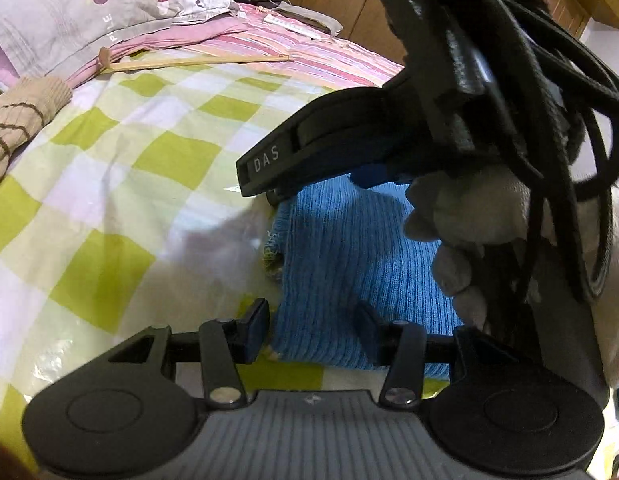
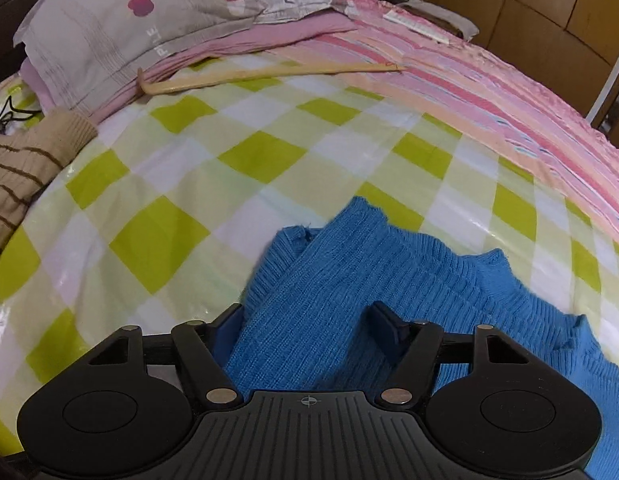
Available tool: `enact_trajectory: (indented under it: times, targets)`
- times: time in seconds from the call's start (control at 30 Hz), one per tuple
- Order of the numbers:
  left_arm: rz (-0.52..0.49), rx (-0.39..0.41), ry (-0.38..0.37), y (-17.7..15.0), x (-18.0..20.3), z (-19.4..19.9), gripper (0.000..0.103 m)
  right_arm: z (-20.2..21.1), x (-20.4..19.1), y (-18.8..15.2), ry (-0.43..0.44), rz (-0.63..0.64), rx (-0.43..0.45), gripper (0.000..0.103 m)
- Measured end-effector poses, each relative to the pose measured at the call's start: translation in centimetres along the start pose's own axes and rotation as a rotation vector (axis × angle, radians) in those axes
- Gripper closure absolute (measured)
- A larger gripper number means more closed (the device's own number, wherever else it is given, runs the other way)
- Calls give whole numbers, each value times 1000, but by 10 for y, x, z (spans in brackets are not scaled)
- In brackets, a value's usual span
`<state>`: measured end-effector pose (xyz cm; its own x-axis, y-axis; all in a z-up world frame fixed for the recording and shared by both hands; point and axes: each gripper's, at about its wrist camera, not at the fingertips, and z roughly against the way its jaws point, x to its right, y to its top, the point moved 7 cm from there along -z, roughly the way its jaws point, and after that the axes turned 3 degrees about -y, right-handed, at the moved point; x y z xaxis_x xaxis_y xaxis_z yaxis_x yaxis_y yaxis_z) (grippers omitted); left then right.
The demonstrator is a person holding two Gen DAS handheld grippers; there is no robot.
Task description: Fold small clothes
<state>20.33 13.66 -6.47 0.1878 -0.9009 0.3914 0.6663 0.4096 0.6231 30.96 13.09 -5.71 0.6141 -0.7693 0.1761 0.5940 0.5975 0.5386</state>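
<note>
A blue knit garment [image 1: 349, 264] lies on a green-and-white checked sheet [image 1: 121, 160]. My left gripper [image 1: 313, 328] is open, its jaws either side of the garment's near left edge. In that view my right gripper [image 1: 269, 176], marked DAS, reaches in from the right, held by a gloved hand [image 1: 469, 220], over the garment's far edge. In the right wrist view the garment [image 2: 369, 280] lies folded in layers. My right gripper [image 2: 309, 332] is open, its jaws spread with blue knit between them.
A beige striped knit [image 2: 25, 160] lies at the left. A grey pillow [image 2: 129, 12] on pink bedding and a wooden hanger [image 2: 269, 74] lie at the back. A pink striped sheet [image 2: 509, 96] covers the right. Wooden cabinets [image 2: 529, 4] stand beyond.
</note>
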Motion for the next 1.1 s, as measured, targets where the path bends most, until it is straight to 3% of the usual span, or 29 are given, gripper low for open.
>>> enact_trajectory:
  times: [0.2,0.3,0.37,0.47,0.8,0.97,1.1]
  targets:
    - [14,2,-6,1,-2,0,51,-3,-11,5,-27,76,-24,38]
    - [19,8,-9,1,-1,0,50,-1,-9,5,-28,70,-14,56]
    - [26,15,-18,0,-2,3,50,3,-5,6,-31,64,-4,74]
    - [39,41,-29,1,-2,8,50,15,6,7,1,20,13,85]
    - [2,161,-22,5,4,23,34,71,60,2,55,-169,128,89]
    - [-119,202,-6,0,21,19,33,90,82,-8,76,-242,163,89]
    - [-149,203,-22,-2,29,20,33,100,99,-16,85,-286,183,89]
